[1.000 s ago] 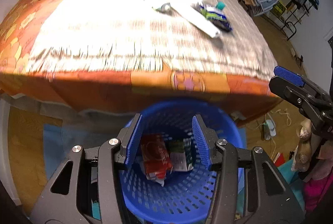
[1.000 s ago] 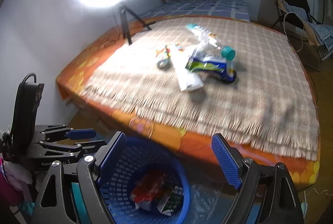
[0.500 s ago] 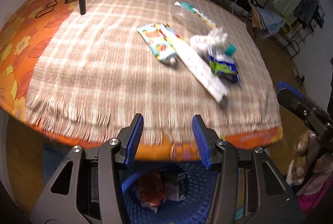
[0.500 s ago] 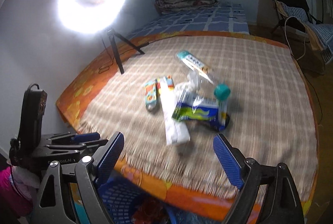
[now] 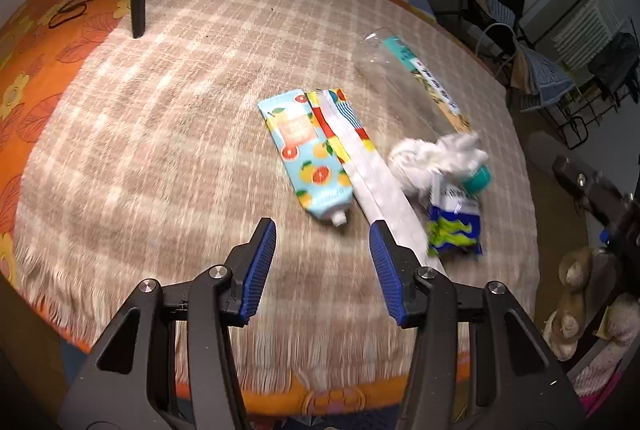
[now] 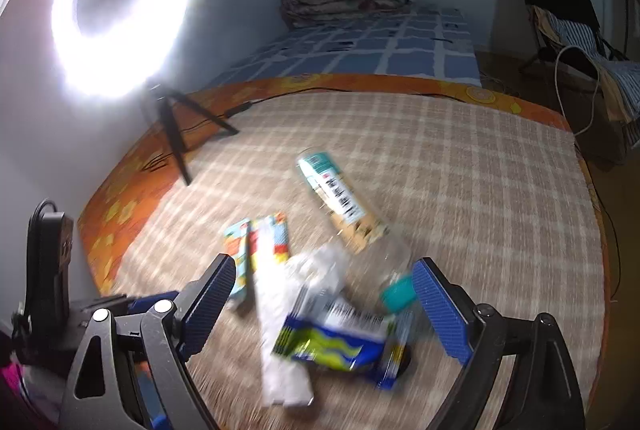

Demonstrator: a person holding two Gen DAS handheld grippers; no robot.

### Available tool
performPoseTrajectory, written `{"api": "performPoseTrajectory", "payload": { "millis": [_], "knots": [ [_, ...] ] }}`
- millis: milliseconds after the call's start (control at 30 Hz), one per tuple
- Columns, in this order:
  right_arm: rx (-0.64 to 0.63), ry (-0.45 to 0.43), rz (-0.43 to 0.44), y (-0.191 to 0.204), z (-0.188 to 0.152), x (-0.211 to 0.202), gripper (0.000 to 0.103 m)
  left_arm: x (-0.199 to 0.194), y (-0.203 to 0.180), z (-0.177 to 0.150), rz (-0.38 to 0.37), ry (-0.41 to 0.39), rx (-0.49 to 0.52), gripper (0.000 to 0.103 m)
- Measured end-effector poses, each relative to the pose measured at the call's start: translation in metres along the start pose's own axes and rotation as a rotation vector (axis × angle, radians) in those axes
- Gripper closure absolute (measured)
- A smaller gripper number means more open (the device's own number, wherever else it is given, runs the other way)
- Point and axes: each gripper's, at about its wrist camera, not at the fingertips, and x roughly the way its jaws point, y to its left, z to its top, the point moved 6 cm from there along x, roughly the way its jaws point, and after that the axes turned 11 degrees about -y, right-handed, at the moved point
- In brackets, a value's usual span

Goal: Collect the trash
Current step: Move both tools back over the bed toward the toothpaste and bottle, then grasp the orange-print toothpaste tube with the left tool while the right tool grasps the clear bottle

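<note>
Swinging up from the blue bin that had filled both views a second earlier, both grippers now faced the bed again, which suggested a drop was done and the next pick was starting. The left gripper (image 5: 322, 262), jaws open and empty, hovered just short of the fruit-printed tube (image 5: 307, 156). The right gripper (image 6: 322, 306), jaws wide and empty, framed the blue-green wrapper (image 6: 336, 344), near the crumpled tissue (image 6: 316, 268), long white packet (image 6: 276, 318) and clear bottle (image 6: 348, 206). All lay clustered on the checked blanket (image 5: 160, 134), right of centre, blurred.
</note>
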Motion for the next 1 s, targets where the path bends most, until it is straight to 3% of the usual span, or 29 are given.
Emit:
{"api": "performPoseTrajectory", "payload": {
  "millis": [400, 633, 800, 900, 1000],
  "knots": [
    [0.059, 0.058, -0.032, -0.029, 0.006, 0.057, 0.012, 0.051, 0.026, 0.026, 0.005, 0.033, -0.107, 0.053],
    [0.026, 0.075, -0.055, -0.029, 0.008, 0.078, 0.012, 0.059, 0.022, 0.034, -0.006, 0.026, -0.097, 0.053],
    [0.013, 0.096, -0.078, -0.030, 0.004, 0.092, 0.015, 0.066, 0.006, 0.035, 0.032, 0.006, 0.015, 0.053],
    [0.040, 0.115, -0.069, -0.032, 0.000, 0.098, 0.018, 0.072, -0.008, 0.035, 0.070, -0.012, 0.103, 0.059],
    [0.034, 0.115, -0.068, -0.030, 0.000, 0.101, 0.018, 0.075, -0.015, 0.035, 0.078, -0.020, 0.124, 0.062]
  ]
}}
